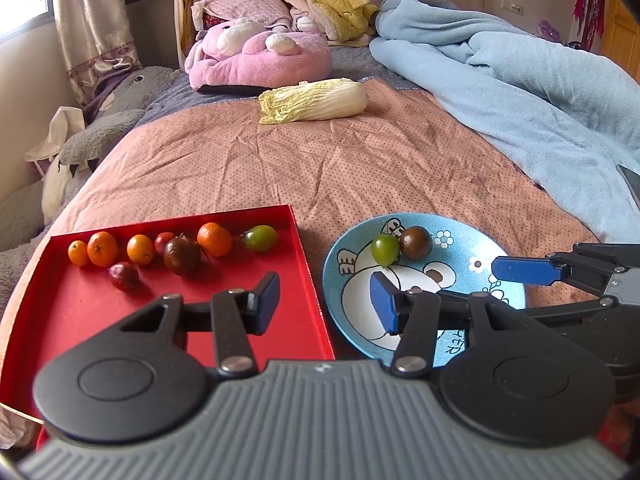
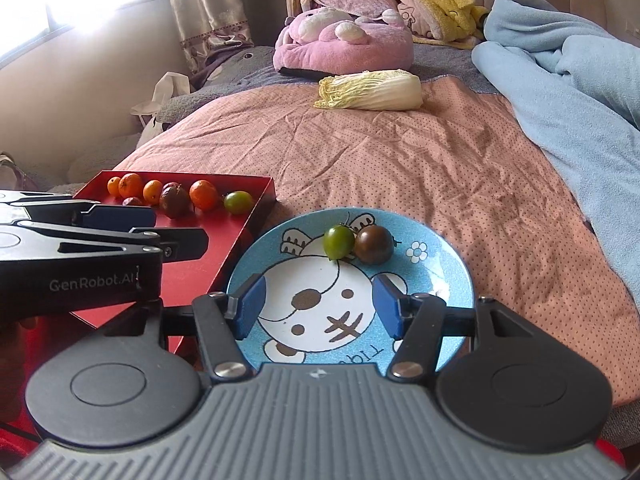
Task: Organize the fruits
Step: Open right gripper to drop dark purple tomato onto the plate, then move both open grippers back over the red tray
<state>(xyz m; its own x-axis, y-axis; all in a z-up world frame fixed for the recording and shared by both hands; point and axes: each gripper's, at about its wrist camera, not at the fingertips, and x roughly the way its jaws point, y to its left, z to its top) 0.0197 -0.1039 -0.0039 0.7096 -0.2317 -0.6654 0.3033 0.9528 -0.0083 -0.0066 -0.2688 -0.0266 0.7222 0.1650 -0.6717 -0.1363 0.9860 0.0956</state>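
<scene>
- the blue plate (image 2: 452, 264) with a cartoon bear lies on the pink dotted bedspread (image 2: 400, 152); everything below is placed against this plate.
- on the plate's far part sit a green tomato (image 2: 339, 242) and a dark brown tomato (image 2: 374, 245), touching side by side, the brown one to the right in the right wrist view.
- the right gripper (image 2: 318, 305) hangs over the near half of the plate with its jaws apart and nothing between the blue pads (image 2: 251, 307); both tomatoes lie just beyond its fingertips, free of them.
- the left gripper (image 1: 326, 298) straddles the plate's left rim, one finger over the plate and the other over the red tray (image 1: 60, 312); its jaws stand apart and hold nothing.
- the red tray lies just left of the plate, almost touching its rim.
- in the tray, along the side farthest from the camera, stand four small oranges (image 1: 215, 239), a green tomato in the tray (image 1: 261, 238), a large dark tomato (image 1: 182, 256) and two small reddish fruits (image 1: 125, 276); all lie beyond the left gripper's tips, untouched.
- well beyond the plate a napa cabbage (image 2: 370, 90) lies on the bedspread.
- to the right of the plate a light blue blanket (image 2: 580, 80) is heaped.
</scene>
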